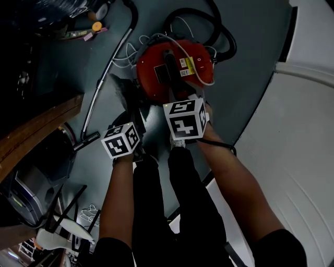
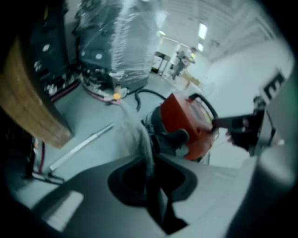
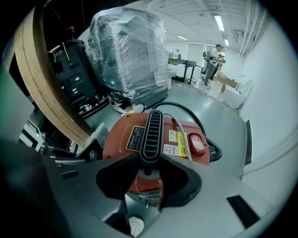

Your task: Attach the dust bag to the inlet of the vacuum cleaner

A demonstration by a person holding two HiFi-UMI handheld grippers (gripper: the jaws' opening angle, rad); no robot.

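Vacuum cleaner (image 1: 151, 78) on grey floor (image 1: 250, 68), lrg hall

1 red vac (image 1: 172, 68), 1 grey dust bag (image 2: 135, 135), 1 black hose (image 3: 213, 152), 1 metal wand (image 1: 106, 83), 2 grippers (image 2: 151, 169) (image 3: 150, 173)

An industrial workshop or warehouse hall is indicated: a smooth grey painted floor (image 3: 219, 116) is bounded by a plain white wall (image 3: 272, 93) and roofed by a ribbed ceiling (image 3: 186, 13) fitted with strip lights (image 3: 219, 21). Storage use is shown by a tall stack wrapped in clear stretch film (image 3: 130, 51), cardboard boxes (image 3: 226, 81) and a black equipment rack (image 3: 70, 74) with loose cables, and a work table (image 3: 184, 62) is attended by 1 standing person (image 3: 215, 56) at the far end. A red canister vacuum cleaner (image 3: 116, 139) and a metal tube (image 2: 81, 146) are seen on the bare floor beside a curved wooden board (image 3: 42, 83).
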